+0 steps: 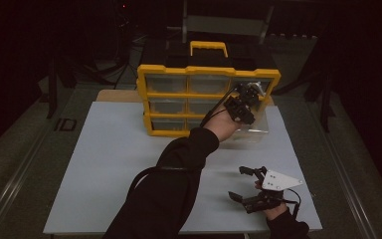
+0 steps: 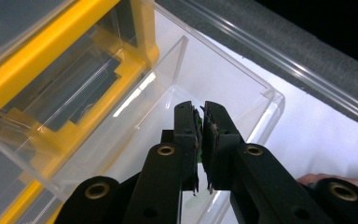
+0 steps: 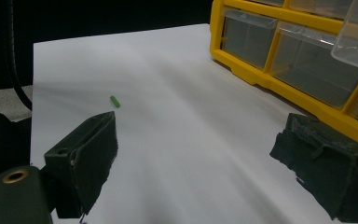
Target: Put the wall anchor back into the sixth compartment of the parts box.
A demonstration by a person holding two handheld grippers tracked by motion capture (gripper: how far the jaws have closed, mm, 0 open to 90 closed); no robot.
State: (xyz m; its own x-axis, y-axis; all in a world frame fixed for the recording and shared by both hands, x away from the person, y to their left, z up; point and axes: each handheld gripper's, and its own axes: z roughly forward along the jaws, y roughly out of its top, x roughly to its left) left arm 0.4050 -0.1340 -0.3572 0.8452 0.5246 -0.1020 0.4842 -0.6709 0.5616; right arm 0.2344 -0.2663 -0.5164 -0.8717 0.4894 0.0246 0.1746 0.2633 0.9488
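Left gripper view, left tool (image 2: pixel 200 140) nipped on a green piece (image 2: pixel 198 140) above clear drawer (image 2: pixel 242 88), right tool (image 3: pixel 196 168) wide.

A white surface (image 1: pixel 114 164) carries a yellow drawer organizer (image 1: pixel 164 99) standing upright at its far edge (clear drawers facing the person), and a small green piece (image 3: pixel 115 101) lies apart on it.
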